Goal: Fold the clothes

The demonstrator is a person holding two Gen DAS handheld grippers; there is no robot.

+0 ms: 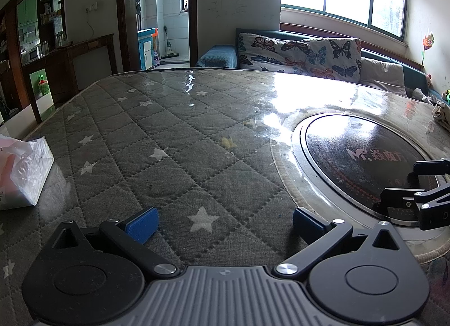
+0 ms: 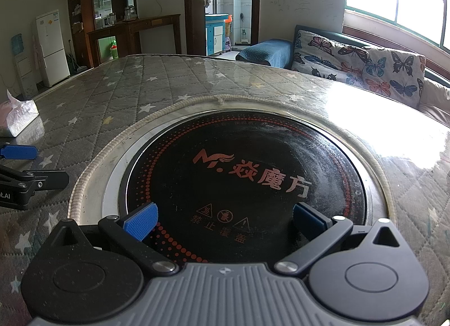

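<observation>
Both grippers hover with fingers spread wide over a quilted counter, holding nothing.

At the far left of the left wrist view a tissue pack (image 1: pixel 24 168) in crinkled plastic sits on the counter (image 1: pixel 168 134), whose grey star-print quilting lies under a glossy clear sheet. At lower centre the left gripper (image 1: pixel 223 220) has its blue-padded fingers (image 1: pixel 142 223) wide apart above a white star. To the right lies the round black cooktop (image 1: pixel 357 157) (red lettering on its glass), set into the counter, and the right gripper (image 2: pixel 225 219) hangs over its near edge, fingers equally wide. A crumpled pale cloth (image 1: pixel 442 114), possibly the clothing, shows only at the right edge of the left wrist view. Butterfly cushions (image 1: pixel 298 53) line the sofa at upper right.
</observation>
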